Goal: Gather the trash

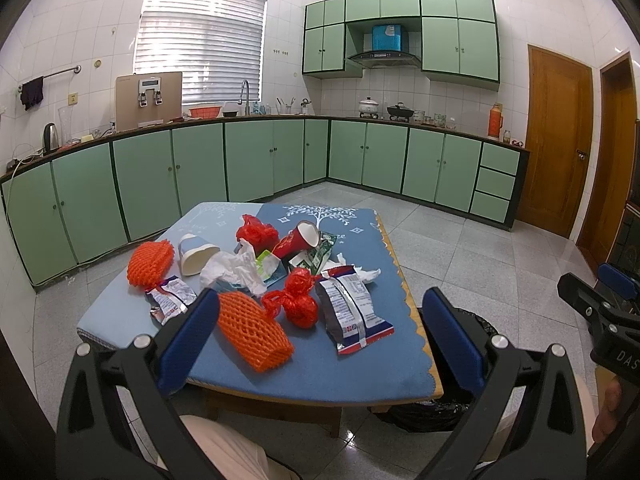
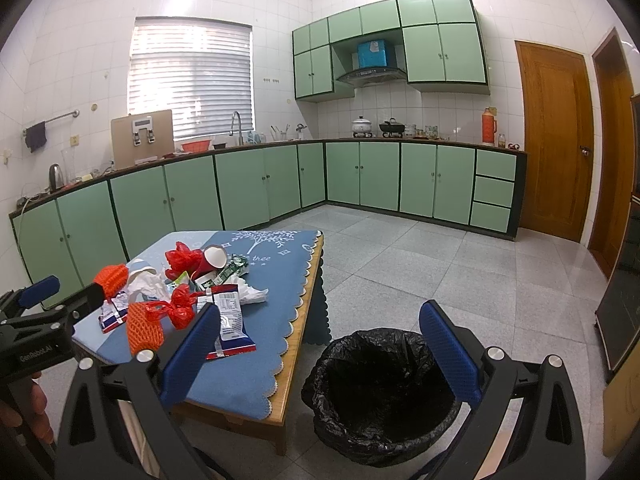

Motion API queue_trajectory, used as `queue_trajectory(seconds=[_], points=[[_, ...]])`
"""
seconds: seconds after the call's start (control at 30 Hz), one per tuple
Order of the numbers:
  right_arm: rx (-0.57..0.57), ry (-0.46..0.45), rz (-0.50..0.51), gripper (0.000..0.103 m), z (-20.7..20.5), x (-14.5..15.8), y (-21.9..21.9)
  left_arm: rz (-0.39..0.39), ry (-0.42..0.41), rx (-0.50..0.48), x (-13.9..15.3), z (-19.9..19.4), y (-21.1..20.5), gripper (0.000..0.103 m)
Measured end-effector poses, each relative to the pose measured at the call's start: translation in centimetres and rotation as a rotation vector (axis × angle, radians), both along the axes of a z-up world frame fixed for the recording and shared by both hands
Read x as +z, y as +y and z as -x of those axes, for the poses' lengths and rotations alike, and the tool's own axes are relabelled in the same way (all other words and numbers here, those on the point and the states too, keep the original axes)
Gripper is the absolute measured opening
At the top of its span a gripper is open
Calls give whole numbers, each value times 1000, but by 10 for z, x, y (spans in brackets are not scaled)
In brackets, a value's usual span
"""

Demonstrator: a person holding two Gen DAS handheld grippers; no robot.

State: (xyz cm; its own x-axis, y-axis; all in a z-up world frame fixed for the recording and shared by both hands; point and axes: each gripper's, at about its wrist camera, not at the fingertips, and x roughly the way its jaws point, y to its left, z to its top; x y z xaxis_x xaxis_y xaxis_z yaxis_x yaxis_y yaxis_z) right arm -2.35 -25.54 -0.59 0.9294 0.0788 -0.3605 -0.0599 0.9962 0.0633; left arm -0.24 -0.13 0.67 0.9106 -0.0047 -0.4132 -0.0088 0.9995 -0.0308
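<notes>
Trash lies on a low table with a blue cloth (image 1: pixel 384 240): two orange foam nets (image 1: pixel 252 330) (image 1: pixel 151 263), red plastic bags (image 1: pixel 298 300), crumpled white tissue (image 1: pixel 234 270), a red paper cup (image 1: pixel 298 240), a pale blue cup (image 1: pixel 196 254) and snack wrappers (image 1: pixel 350 312). My left gripper (image 1: pixel 320 336) is open and empty, held above the table's near edge. My right gripper (image 2: pixel 316 350) is open and empty, held above a bin lined with a black bag (image 2: pixel 380 392) right of the table. The trash also shows in the right wrist view (image 2: pixel 180 292).
Green kitchen cabinets (image 1: pixel 248 160) run along the far and left walls. Wooden doors (image 1: pixel 556 140) stand at the right. Grey tiled floor (image 2: pixel 420 260) lies beyond the table. The right gripper's body shows at the right edge of the left wrist view (image 1: pixel 600 312).
</notes>
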Motion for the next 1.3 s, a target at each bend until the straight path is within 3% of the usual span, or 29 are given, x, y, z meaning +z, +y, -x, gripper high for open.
queue_trajectory(seconds=[1.3], points=[[-13,2,-19,97,-1,-1,-5,1,0,1,1,1,2,98]])
